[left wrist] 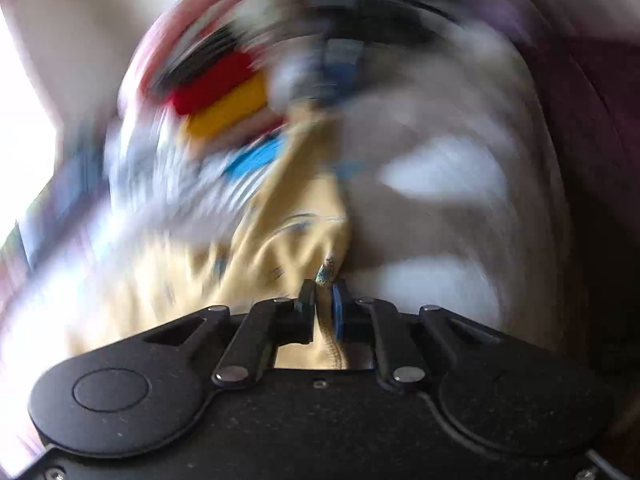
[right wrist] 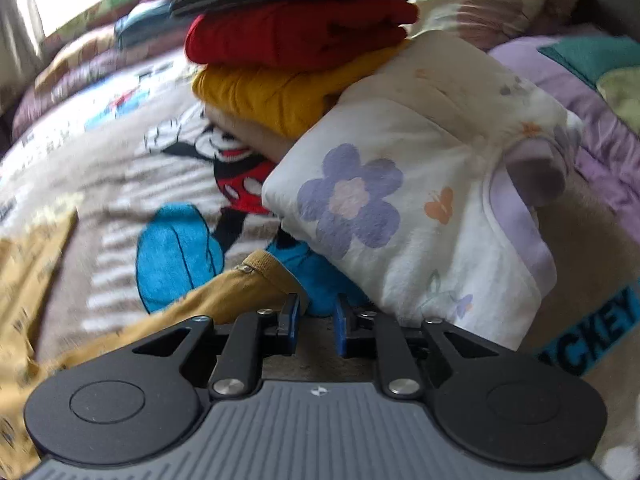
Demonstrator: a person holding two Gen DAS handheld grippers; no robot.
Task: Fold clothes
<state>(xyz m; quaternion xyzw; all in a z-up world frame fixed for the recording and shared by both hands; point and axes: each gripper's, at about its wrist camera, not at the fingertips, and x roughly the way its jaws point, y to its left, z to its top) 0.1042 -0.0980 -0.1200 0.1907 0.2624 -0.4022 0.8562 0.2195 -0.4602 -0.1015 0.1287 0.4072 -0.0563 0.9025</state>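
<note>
While the left tool (left wrist: pixel 323 300) is pinching a hem of the pale yellow garment (left wrist: pixel 280 240), the right tool (right wrist: pixel 317 314) is hovering slightly parted and empty beside the garment's mustard sleeve (right wrist: pixel 224 292) on the "MICKEY" blanket (right wrist: pixel 592 344); a floral garment (right wrist: pixel 400 208) is leaning on folded clothes (right wrist: pixel 296 36) beyond.

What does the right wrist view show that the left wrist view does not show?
Only the right wrist view shows the open right gripper, the white flowered garment and the Mickey print on the blanket. Only the left wrist view shows the left gripper shut on the yellow garment. Both show that yellow garment and the stack's red and mustard clothes, blurred on the left.
</note>
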